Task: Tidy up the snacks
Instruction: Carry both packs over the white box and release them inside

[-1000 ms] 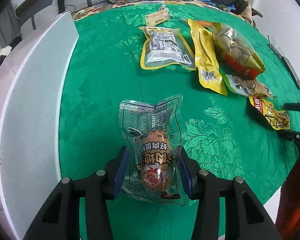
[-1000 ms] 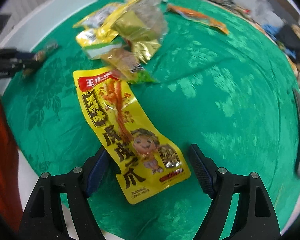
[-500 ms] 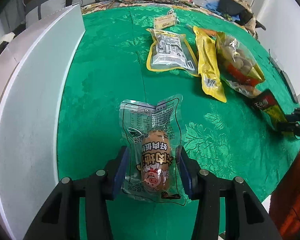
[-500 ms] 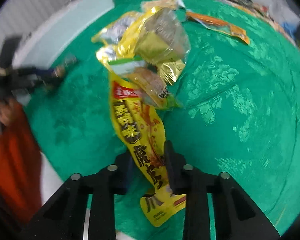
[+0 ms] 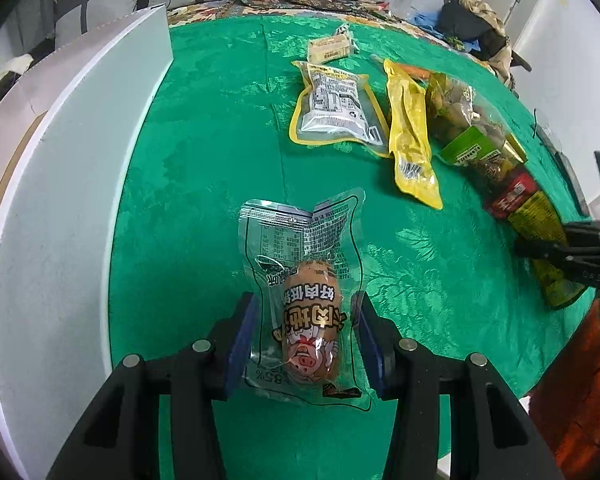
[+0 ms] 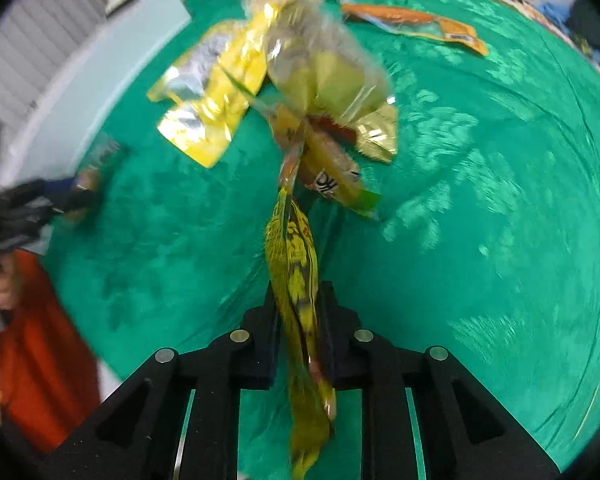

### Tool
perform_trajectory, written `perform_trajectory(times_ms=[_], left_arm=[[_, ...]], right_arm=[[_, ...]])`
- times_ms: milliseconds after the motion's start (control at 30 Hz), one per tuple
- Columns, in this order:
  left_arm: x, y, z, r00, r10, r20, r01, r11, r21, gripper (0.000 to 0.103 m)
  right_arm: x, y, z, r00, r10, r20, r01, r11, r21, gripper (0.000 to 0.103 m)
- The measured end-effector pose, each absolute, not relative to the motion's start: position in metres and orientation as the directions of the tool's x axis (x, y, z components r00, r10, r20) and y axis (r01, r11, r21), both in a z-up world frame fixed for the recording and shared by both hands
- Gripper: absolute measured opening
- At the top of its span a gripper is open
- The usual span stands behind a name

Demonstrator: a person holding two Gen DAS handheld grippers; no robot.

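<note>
My left gripper is shut on a clear sausage packet with a pig picture, held above the green tablecloth. My right gripper is shut on a yellow chicken-feet packet, lifted edge-on off the cloth; that packet and gripper also show at the right of the left wrist view. More snacks lie further back: a yellow-rimmed clear pouch, a long yellow pouch, a clear bag of wrapped pieces and a small bar.
A white box wall runs along the table's left side. An orange packet lies at the far side. Clothes and bags are piled beyond the table. An orange-clad person stands at the near edge.
My right gripper closed on the yellow chicken-feet packet and lifted it off the cloth, turning it edge-on. My left gripper kept hold of the sausage packet and shifted slightly.
</note>
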State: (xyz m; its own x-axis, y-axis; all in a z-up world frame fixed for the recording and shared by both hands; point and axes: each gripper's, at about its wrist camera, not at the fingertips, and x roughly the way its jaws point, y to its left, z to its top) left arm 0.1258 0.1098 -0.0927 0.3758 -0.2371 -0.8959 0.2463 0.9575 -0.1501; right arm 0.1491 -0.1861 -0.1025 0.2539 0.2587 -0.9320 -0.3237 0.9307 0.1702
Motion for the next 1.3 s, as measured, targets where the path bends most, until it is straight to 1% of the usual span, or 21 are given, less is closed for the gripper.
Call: perform_trajectory(times_ms=[67, 133, 200, 267, 367, 500, 600, 667, 867, 967, 1100, 1133, 1167, 1200, 1233, 1267, 1300], left_arm=[[0.124, 0.113, -0.085, 0.383, -0.264, -0.885, 0.241, 0.954, -0.180, 0.047], [0.120, 0.116, -0.076, 0.391, -0.297, -0.871, 0.234, 0.947, -0.218, 0.047], [0.115, 0.121, -0.064, 0.401, -0.348, -0.847, 0.227, 0.934, -0.277, 0.047], [0.111, 0.124, -0.054, 0.410, -0.391, -0.824, 0.213, 0.919, -0.331, 0.047], [0.107, 0.131, -0.036, 0.429, -0.456, -0.780, 0.192, 0.890, -0.415, 0.047], [0.104, 0.152, -0.006, 0.471, -0.514, -0.717, 0.176, 0.851, -0.495, 0.047], [0.106, 0.185, 0.017, 0.514, -0.520, -0.683, 0.150, 0.838, -0.525, 0.047], [0.108, 0.210, 0.028, 0.541, -0.495, -0.680, 0.126, 0.847, -0.516, 0.047], [0.108, 0.299, 0.040, 0.613, -0.329, -0.718, -0.018, 0.903, -0.429, 0.047], [0.106, 0.335, 0.030, 0.614, -0.243, -0.751, -0.095, 0.922, -0.376, 0.047], [0.098, 0.364, 0.010, 0.600, -0.164, -0.783, -0.166, 0.932, -0.323, 0.048], [0.097, 0.370, 0.005, 0.595, -0.136, -0.792, -0.182, 0.937, -0.297, 0.049], [0.097, 0.374, 0.001, 0.589, -0.094, -0.803, -0.204, 0.944, -0.260, 0.054], [0.096, 0.378, -0.003, 0.581, -0.050, -0.812, -0.232, 0.946, -0.224, 0.062], [0.093, 0.383, -0.006, 0.576, -0.026, -0.817, -0.252, 0.945, -0.208, 0.067], [0.091, 0.391, -0.010, 0.575, -0.006, -0.818, -0.274, 0.941, -0.199, 0.077], [0.086, 0.397, -0.013, 0.583, 0.010, -0.813, -0.296, 0.934, -0.200, 0.081]], right_arm=[[0.149, -0.185, -0.100, 0.247, 0.290, -0.925, -0.301, 0.930, 0.211, 0.014], [0.143, -0.193, -0.089, 0.260, 0.363, -0.895, -0.271, 0.917, 0.293, 0.014], [0.132, -0.213, -0.075, 0.267, 0.478, -0.837, -0.206, 0.877, 0.435, 0.014], [0.122, -0.230, -0.063, 0.278, 0.559, -0.781, -0.154, 0.829, 0.538, 0.014], [0.114, -0.243, -0.050, 0.292, 0.636, -0.714, -0.102, 0.763, 0.638, 0.014], [0.115, -0.226, -0.021, 0.306, 0.698, -0.647, -0.115, 0.702, 0.703, 0.014], [0.121, -0.201, 0.005, 0.310, 0.738, -0.600, -0.159, 0.662, 0.732, 0.014], [0.126, -0.177, 0.023, 0.306, 0.760, -0.573, -0.199, 0.639, 0.743, 0.014], [0.151, -0.093, 0.061, 0.276, 0.808, -0.521, -0.310, 0.588, 0.747, 0.014], [0.164, -0.041, 0.072, 0.238, 0.829, -0.506, -0.351, 0.559, 0.751, 0.014], [0.179, 0.036, 0.074, 0.179, 0.849, -0.497, -0.386, 0.525, 0.759, 0.014], [0.183, 0.056, 0.073, 0.164, 0.853, -0.496, -0.391, 0.518, 0.761, 0.014], [0.186, 0.078, 0.073, 0.155, 0.852, -0.500, -0.402, 0.517, 0.756, 0.014], [0.189, 0.100, 0.072, 0.159, 0.844, -0.512, -0.424, 0.527, 0.737, 0.019], [0.194, 0.118, 0.069, 0.174, 0.837, -0.519, -0.440, 0.537, 0.720, 0.022], [0.198, 0.130, 0.065, 0.188, 0.827, -0.530, -0.439, 0.553, 0.708, 0.047], [0.205, 0.139, 0.060, 0.204, 0.815, -0.543, -0.430, 0.572, 0.698, 0.079]])
